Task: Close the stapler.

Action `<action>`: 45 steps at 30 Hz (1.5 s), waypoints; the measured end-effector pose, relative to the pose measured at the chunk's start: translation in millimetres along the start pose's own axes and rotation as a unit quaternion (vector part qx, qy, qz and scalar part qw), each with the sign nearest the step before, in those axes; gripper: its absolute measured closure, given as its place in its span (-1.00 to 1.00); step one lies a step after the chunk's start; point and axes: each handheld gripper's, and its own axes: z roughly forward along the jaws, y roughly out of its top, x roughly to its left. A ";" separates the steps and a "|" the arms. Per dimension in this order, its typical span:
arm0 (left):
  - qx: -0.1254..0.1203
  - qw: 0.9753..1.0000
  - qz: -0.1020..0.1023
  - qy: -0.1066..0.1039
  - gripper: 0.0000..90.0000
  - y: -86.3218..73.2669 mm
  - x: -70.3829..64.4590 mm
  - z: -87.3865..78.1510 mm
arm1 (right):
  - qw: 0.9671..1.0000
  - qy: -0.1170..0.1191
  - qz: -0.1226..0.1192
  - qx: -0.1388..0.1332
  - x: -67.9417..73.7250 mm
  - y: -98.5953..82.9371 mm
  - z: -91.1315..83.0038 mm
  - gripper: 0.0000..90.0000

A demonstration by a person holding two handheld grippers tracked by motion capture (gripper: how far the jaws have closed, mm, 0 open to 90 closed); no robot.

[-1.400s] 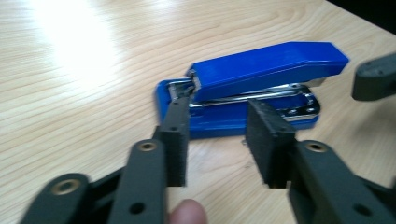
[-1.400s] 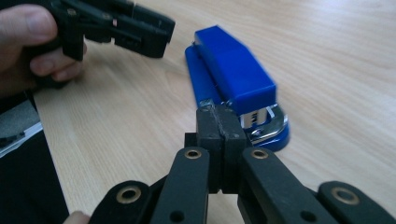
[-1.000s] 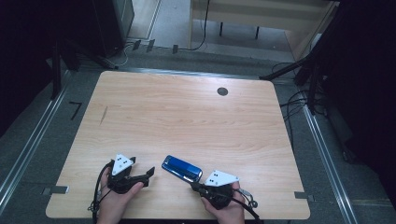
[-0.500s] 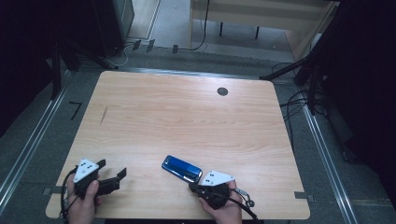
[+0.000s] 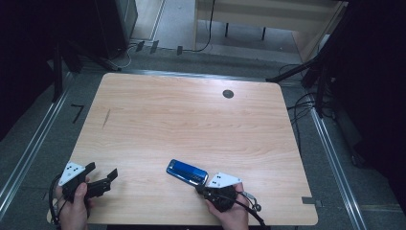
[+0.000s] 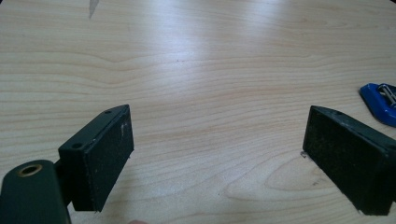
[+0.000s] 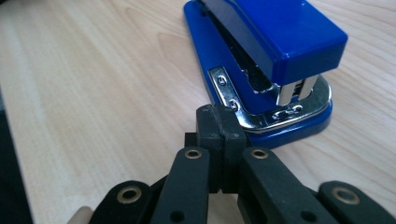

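A blue stapler (image 5: 187,171) lies flat on the desk (image 5: 191,124) near the front edge, a little right of its middle, long axis slanting from front-right to back-left. The right gripper (image 5: 203,188) sits just in front of the stapler's right end, held by the right hand (image 5: 229,208) at the front edge, its grey plate uppermost. In the right gripper view the jaws are pressed together with no gap between the pads (image 7: 219,133), and their tips sit at the stapler's (image 7: 266,56) chrome-trimmed end, right at the base's rim; from this angle they seem to touch it, though contact is hard to confirm, and nothing is caught between them. That view also shows the stapler's blue top raised slightly over its base, with the metal mechanism showing at the end. The left gripper (image 5: 101,178) is near the front-left corner, well apart from the stapler, held by the left hand (image 5: 74,208) with its jaws pointing right along the front edge. In the left gripper view its jaws stand wide apart, the pads (image 6: 109,156) facing each other over bare wood, with a corner of the stapler (image 6: 380,100) at the right side. A round dark grommet (image 5: 228,94) is set into the desk near the back edge, toward the right, and a short dark mark (image 5: 106,118) lies toward the left edge.
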 end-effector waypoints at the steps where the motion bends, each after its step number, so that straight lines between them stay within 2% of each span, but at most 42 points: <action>1: 0.004 1.000 0.003 -0.001 -0.80 0.3 -0.8 0.5 | 1.000 -0.002 0.004 0.000 -0.9 0.3 -0.1 1.00; 4: 0.010 1.000 0.010 -0.002 -0.80 0.8 -1.4 1.7 | 1.000 -0.003 0.009 -0.001 -5.3 1.3 0.1 1.00; 9: 0.017 1.000 0.008 -0.004 -0.80 1.4 -1.2 3.1 | 1.000 -0.007 0.011 -0.002 -8.9 3.2 1.5 1.00; 13: 0.018 1.000 0.008 -0.002 -0.80 1.6 -1.6 3.6 | 1.000 -0.019 0.014 -0.004 -12.0 4.5 1.8 1.00; 17: 0.021 1.000 0.009 -0.003 -0.80 1.9 -1.4 4.4 | 1.000 -0.017 0.018 -0.006 -15.4 5.1 2.2 1.00; 36: 0.024 1.000 0.011 -0.002 -0.80 2.6 -2.0 5.4 | 0.999 -0.029 0.029 -0.007 -27.2 10.1 4.5 1.00; 41: 0.024 1.000 0.011 -0.002 -0.80 2.6 -2.0 5.4 | 0.999 -0.037 0.026 -0.008 -29.0 11.2 5.2 1.00; 45: 0.024 1.000 0.011 -0.002 -0.80 2.6 -2.0 5.4 | 0.999 -0.034 0.031 -0.007 -31.0 11.8 5.3 1.00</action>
